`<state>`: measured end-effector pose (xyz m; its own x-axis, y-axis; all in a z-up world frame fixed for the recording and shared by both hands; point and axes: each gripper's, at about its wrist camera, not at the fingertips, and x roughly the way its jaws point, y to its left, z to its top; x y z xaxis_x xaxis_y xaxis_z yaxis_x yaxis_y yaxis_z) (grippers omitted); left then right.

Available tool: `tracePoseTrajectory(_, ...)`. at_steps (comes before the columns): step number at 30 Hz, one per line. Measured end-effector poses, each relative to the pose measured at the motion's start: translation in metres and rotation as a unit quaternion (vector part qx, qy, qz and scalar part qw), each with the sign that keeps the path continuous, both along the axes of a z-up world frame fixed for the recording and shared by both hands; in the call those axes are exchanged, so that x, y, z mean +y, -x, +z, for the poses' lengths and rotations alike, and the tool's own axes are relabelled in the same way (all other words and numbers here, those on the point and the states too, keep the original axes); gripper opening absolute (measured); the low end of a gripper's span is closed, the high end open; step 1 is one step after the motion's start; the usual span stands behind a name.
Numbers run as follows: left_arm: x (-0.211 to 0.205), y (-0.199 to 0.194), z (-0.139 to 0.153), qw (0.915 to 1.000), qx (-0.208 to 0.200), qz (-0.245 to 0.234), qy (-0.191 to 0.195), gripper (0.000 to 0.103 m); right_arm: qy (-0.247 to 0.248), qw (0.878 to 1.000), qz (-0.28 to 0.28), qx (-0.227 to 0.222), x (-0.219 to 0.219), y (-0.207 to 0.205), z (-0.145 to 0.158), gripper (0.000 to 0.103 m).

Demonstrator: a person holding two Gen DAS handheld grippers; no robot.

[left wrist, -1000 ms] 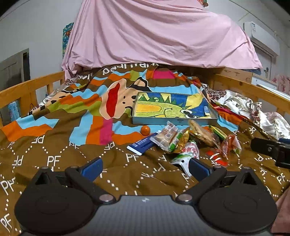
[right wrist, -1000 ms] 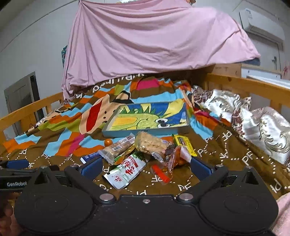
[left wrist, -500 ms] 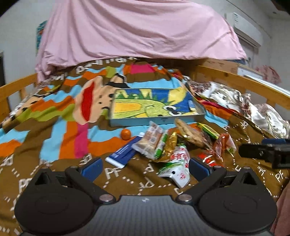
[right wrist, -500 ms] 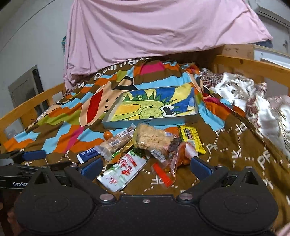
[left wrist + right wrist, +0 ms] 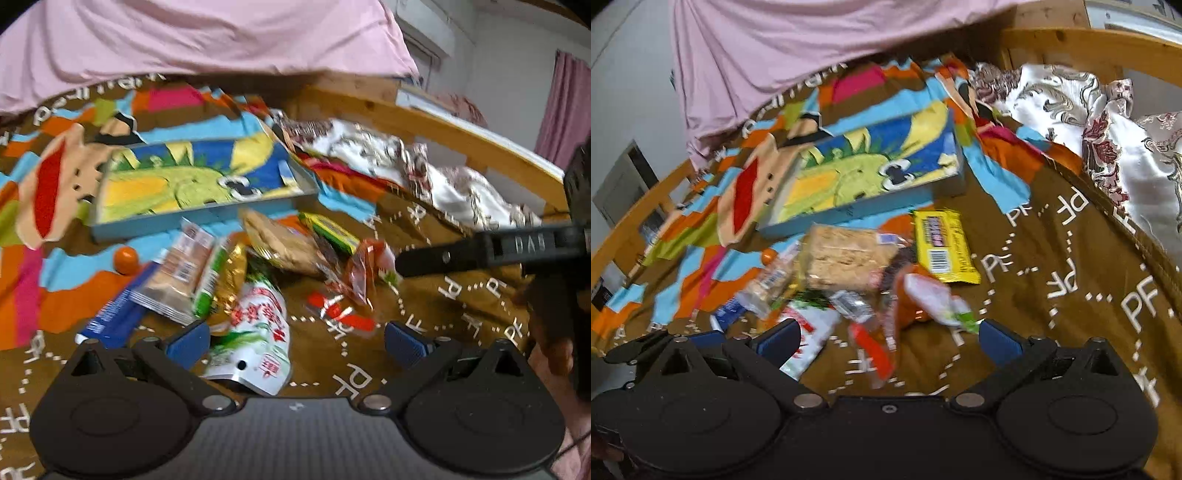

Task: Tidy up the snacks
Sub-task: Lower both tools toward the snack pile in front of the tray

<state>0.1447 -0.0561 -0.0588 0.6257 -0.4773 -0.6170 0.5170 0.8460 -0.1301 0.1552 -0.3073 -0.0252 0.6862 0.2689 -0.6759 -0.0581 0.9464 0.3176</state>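
Observation:
A heap of wrapped snacks lies on a brown patterned blanket in front of a shallow blue tray (image 5: 207,216) (image 5: 871,206) with a cartoon picture inside. The heap holds a white and green packet (image 5: 255,332), a rice-cake bar (image 5: 846,258), a yellow bar (image 5: 942,243), a blue packet (image 5: 114,314), a small orange ball (image 5: 125,258) and red wrappers. My left gripper (image 5: 295,339) is open just over the white packet. My right gripper (image 5: 888,338) is open above the red wrappers (image 5: 871,343); its body shows at the right (image 5: 487,251) of the left wrist view.
A pink sheet (image 5: 798,48) hangs over the far end of the bed. Wooden rails (image 5: 461,140) run along both sides. A silvery floral quilt (image 5: 1108,122) is bunched at the right. Open blanket lies right of the snacks (image 5: 1071,280).
Both grippers have moved forward and down toward the snack heap, which now looms larger. The left view has swung to the right. Both stay open and hold nothing.

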Motion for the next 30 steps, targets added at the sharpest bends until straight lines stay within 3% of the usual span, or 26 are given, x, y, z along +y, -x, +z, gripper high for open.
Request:
tracePoseTrajectory(8,-0.011,-0.029,-0.015,0.9989,0.047,-0.004,0.006,0.099,0.014,0.998,0.053,0.025,-0.01,-0.036,-0.02,0.102)
tracePoseTrajectory(17,-0.025,-0.043,-0.013,0.9985,0.043,-0.026,0.022,0.094,-0.028,0.996,0.063,0.051,-0.022,-0.052,-0.034,0.102)
tracePoseTrajectory(22,-0.038,-0.044,-0.016,0.999,0.022,-0.033,-0.021,0.094,-0.038,0.995,0.072,0.052,-0.021,-0.053,-0.034,0.102)
tracePoseTrajectory(30,-0.019,-0.069,-0.023,0.9952,0.092,0.021,0.025,0.092,-0.023,0.994,0.091,0.049,-0.01,-0.057,-0.037,0.099)
